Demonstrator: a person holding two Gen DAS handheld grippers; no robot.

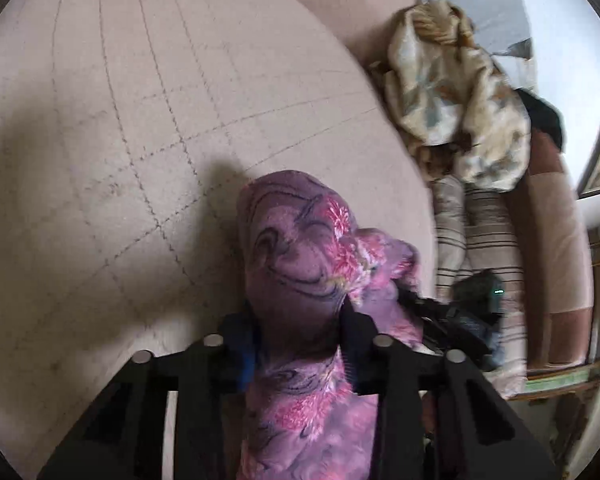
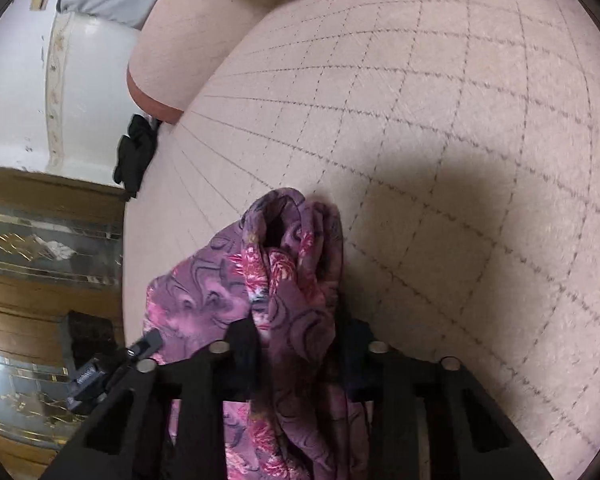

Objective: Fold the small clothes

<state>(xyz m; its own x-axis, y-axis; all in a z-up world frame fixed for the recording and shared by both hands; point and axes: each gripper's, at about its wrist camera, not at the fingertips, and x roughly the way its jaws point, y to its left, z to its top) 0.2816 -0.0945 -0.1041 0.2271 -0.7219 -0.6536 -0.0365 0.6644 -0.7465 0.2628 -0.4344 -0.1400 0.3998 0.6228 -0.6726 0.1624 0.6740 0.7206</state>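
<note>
A purple garment with pink flowers and dark swirls is bunched up over a pale quilted bed cover. My left gripper is shut on one bunch of this cloth, which bulges out ahead of the fingers and hangs down below them. In the right wrist view the same garment is pinched in my right gripper, its folds standing up between the black fingers. The right gripper shows at the right edge of the cloth in the left view. The left gripper shows at lower left in the right view.
A crumpled beige flowered cloth and a striped cushion lie at the bed's right side. A black cloth hangs at the bed's left edge near a white wall. A wooden mirrored cabinet stands left. The quilted cover stretches ahead.
</note>
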